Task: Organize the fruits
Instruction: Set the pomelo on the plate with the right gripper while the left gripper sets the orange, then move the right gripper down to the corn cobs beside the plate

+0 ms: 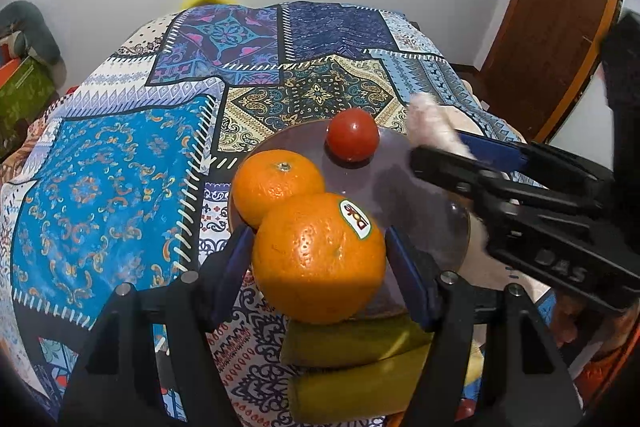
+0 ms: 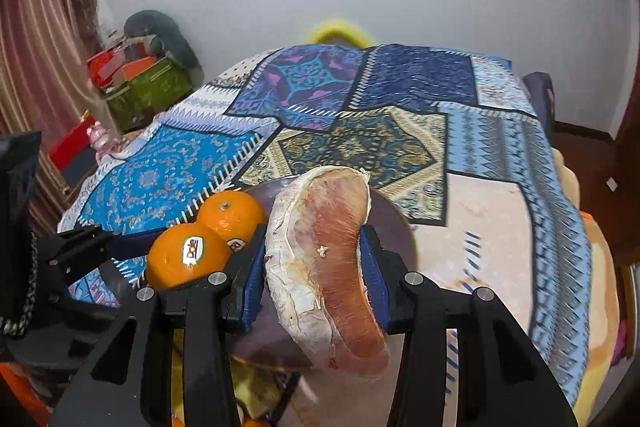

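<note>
In the left wrist view, the left gripper point(image 1: 320, 259) has its jaws closed against both sides of a Dole-stickered orange point(image 1: 319, 258), which sits over the near edge of the dark purple plate point(image 1: 420, 195). A second orange point(image 1: 277, 185) touches it from behind, on the plate's left part. A red tomato point(image 1: 353, 140) rests on the plate's far side. The right gripper point(image 1: 436, 155) reaches over the plate's right edge – it carries something pale.

In the right wrist view, the right gripper point(image 2: 314, 267) pinches a peeled pomelo segment point(image 2: 326, 267) above the plate point(image 2: 394, 227); both oranges – the stickered one point(image 2: 186, 255) and the other point(image 2: 231, 215) – lie at the plate's left side.
</note>
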Motion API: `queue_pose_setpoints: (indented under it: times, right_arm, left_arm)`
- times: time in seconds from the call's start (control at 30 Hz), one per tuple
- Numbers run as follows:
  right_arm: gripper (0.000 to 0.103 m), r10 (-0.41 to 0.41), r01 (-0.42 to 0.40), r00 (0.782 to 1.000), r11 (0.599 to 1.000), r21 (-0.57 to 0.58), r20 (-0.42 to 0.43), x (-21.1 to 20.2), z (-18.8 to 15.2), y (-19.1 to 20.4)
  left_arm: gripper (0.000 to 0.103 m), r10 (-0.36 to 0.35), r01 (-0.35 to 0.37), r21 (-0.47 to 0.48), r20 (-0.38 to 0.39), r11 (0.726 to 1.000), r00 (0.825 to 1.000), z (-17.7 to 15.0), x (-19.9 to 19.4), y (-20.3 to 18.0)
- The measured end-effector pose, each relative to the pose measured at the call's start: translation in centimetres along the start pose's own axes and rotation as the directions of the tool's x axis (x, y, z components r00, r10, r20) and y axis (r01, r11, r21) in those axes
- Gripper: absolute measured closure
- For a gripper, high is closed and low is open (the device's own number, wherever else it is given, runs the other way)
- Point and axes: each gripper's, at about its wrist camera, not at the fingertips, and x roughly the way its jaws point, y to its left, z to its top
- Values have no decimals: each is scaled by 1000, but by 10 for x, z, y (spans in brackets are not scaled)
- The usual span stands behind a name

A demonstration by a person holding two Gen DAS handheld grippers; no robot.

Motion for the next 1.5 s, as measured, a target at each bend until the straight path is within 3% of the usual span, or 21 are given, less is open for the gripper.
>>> queue_pose_setpoints:
  times: [0.3,0.43,0.6,0.67,0.77,0.83,1.13,1.5]
  right_arm:
    - [62,30,-30,998,1000,0,-52,25,6,-6]
    - [62,39,-40,998,999,-14,-51,28,11,-3]
    - [60,52,-55,996,998,-27,-73,37,12,6]
    - [59,6,-9,998,999,-37,-58,37,14,7]
    - [57,77,-77,994,997,-1,-73,36,18,1]
    - [57,66,-66,995,998,-7,-70,34,19,2]
    - [56,-6,2,999,998,-65,-48,-1,7,10]
    - [55,-43,40,998,995,-86,-43,-63,-32,29]
  left_arm:
    - [34,-66,66,-50,13,997,998,1,-9,16]
    - [32,-36,39,-48,65,998,997,3,-24,20]
    - [32,-5,9,-56,66,998,998,0,-27,26]
    - [32,2,1,-56,66,998,998,-2,-28,27]
    - [32,10,-6,-57,69,998,998,-5,-32,29]
    - [32,20,-16,-56,74,998,997,-7,-37,30]
    - [32,39,-35,-52,91,998,995,-16,-64,28]
    - [32,48,-46,-28,73,999,996,-57,-108,18]
